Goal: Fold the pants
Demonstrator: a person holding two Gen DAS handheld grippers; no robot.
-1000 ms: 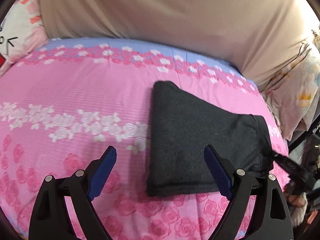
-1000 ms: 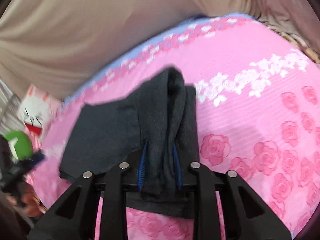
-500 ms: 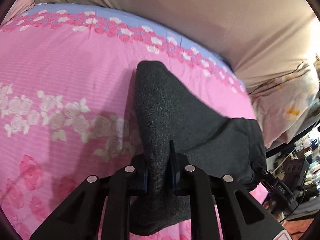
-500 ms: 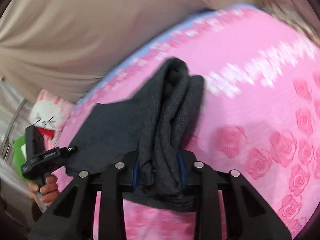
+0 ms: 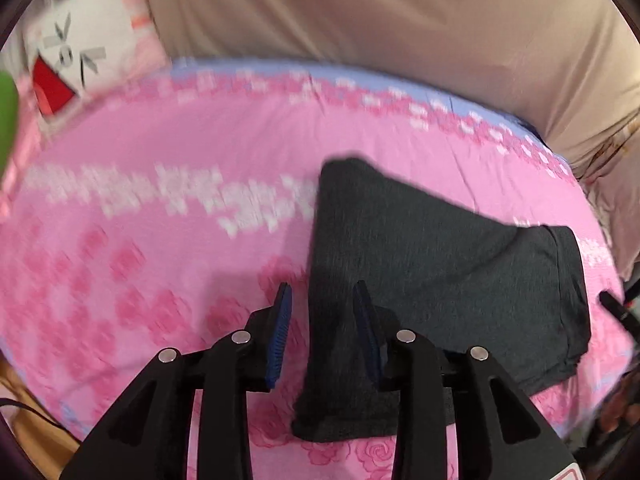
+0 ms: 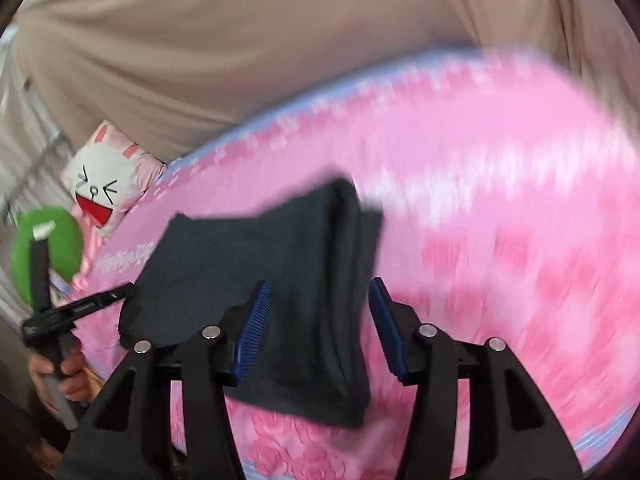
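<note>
One folded pants (image 5: 432,264) on my bed (image 5: 160,208), long axis sideways; my two hand-held grippers, left (image 5: 322,332) and right (image 6: 320,328), are opening astride its edges.

Dark grey pants (image 5: 420,248) of matt, finely knitted cloth are seen on a smooth printed cotton-like bedsheet (image 5: 160,152). Matt black plastic arms, ribbed blue pads (image 6: 254,332) and shiny metal rivets (image 5: 241,337) are shown on the grippers. Beige draped cloth (image 6: 240,60) is seen behind.

White lettering on the left gripper's black bar (image 6: 94,303) is too blurred to read
</note>
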